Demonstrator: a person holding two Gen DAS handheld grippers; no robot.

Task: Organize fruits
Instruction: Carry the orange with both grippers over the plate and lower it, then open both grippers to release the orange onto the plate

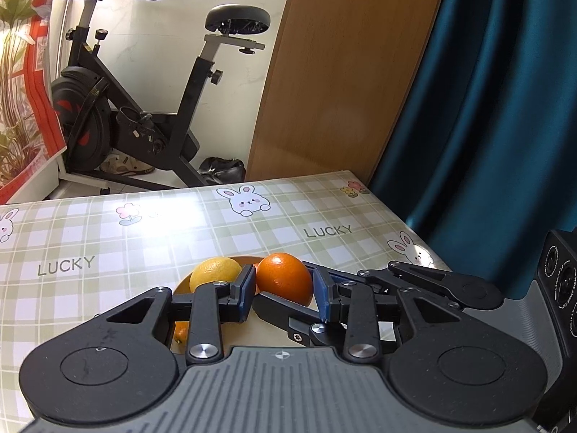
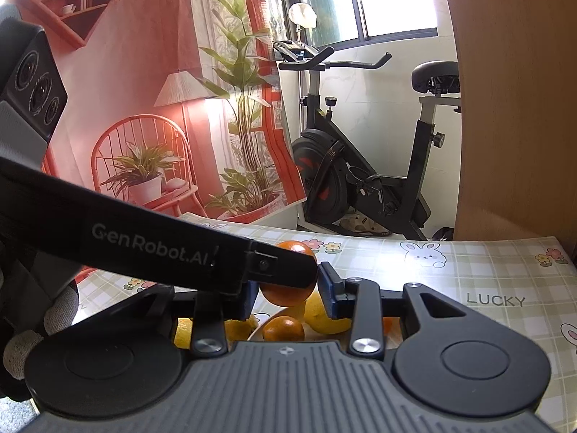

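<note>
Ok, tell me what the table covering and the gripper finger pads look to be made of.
Table covering: seemingly vinyl or oilcloth, glossy; a bright window glare sits on its printed plaid, rabbits and "LUCKY" lettering.

Finger pads on the left gripper: seemingly blue rubber or soft plastic, matte, set in black plastic fingers; they bracket the orange. Exact material can't be confirmed.

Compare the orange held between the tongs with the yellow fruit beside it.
The orange is deep orange; the yellow fruit is pale yellow. The orange sits between the left tongs, raised above the pile; the yellow fruit rests in the bowl, ungripped. Both are round, glossy citrus of similar size.
</note>
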